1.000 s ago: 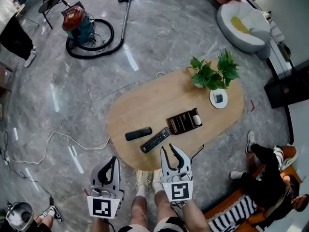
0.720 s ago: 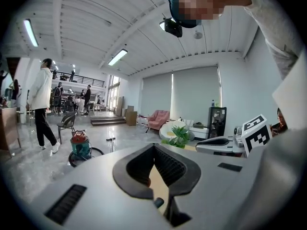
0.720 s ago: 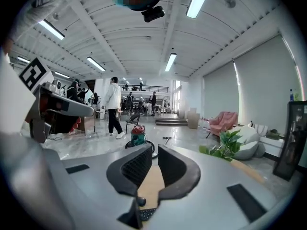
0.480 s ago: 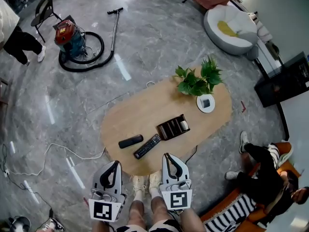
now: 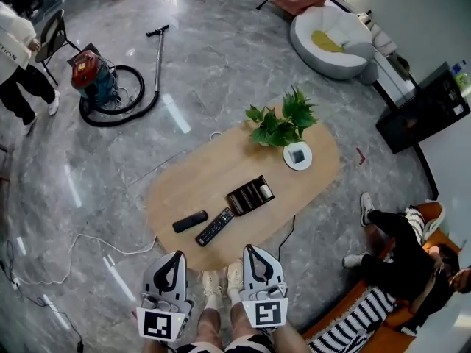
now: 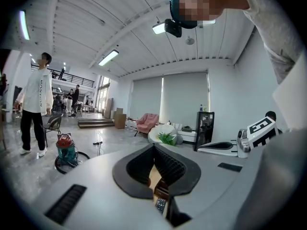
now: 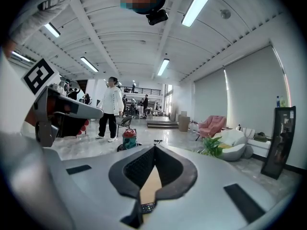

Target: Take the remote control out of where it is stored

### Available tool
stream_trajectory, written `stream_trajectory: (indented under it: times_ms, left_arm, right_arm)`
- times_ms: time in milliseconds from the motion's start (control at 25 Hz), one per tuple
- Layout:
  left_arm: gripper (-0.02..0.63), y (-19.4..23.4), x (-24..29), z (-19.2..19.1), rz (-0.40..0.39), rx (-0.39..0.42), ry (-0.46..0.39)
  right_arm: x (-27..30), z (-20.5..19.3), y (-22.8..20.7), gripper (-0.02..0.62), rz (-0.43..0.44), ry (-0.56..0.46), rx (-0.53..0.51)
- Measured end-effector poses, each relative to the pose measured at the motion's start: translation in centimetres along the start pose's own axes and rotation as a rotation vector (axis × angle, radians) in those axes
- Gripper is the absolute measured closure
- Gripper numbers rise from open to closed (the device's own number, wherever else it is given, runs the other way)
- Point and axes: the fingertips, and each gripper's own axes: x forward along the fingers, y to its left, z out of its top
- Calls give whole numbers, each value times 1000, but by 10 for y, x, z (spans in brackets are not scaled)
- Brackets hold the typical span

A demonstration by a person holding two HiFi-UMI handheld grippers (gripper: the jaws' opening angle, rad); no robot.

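hovering off the near edge of the tabletop [image 5: 199,175] with the left tool [image 5: 175,257] clenched on nothing and the right tool [image 5: 251,250] just now closing, tip to tip, nothing between. seeing the remote control [image 5: 215,226] flat on the wood, just near-left of the storage box [image 5: 250,195] and beside a smaller black remote [image 5: 190,221]. taking-out step apparently finished; next, probably only keeping clear, or checking the box for leftovers.

Just ahead of my right claw [image 5: 254,250] I count 2 remotes: long remote [image 5: 215,226], short remote [image 5: 190,221]. Beyond: 1 tray [image 5: 243,199], 1 plant [image 5: 280,123], perhaps 1 dish [image 5: 297,155].
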Motion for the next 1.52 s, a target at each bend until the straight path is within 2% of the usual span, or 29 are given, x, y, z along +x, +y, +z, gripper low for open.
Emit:
stream_trajectory:
  times_ms: [160, 360, 560, 920, 1520]
  left_arm:
    - [601, -3, 0, 2, 5, 20, 4]
    - [601, -3, -4, 8, 7, 30, -3]
    - [601, -1, -7, 10, 18, 35, -16]
    - [601, -1, -2, -2, 9, 19, -21]
    - [601, 27, 37, -59, 29, 9, 41]
  right_arm:
    - [-11, -14, -3, 588, -2, 98, 16]
    - [-10, 0, -4, 588, -10, 25, 10]
    - [-15, -14, -1, 588, -5, 99, 35]
    - [-9, -31, -16, 588, -29, 116, 38]
    - [28, -96, -69, 588, -106, 169, -12]
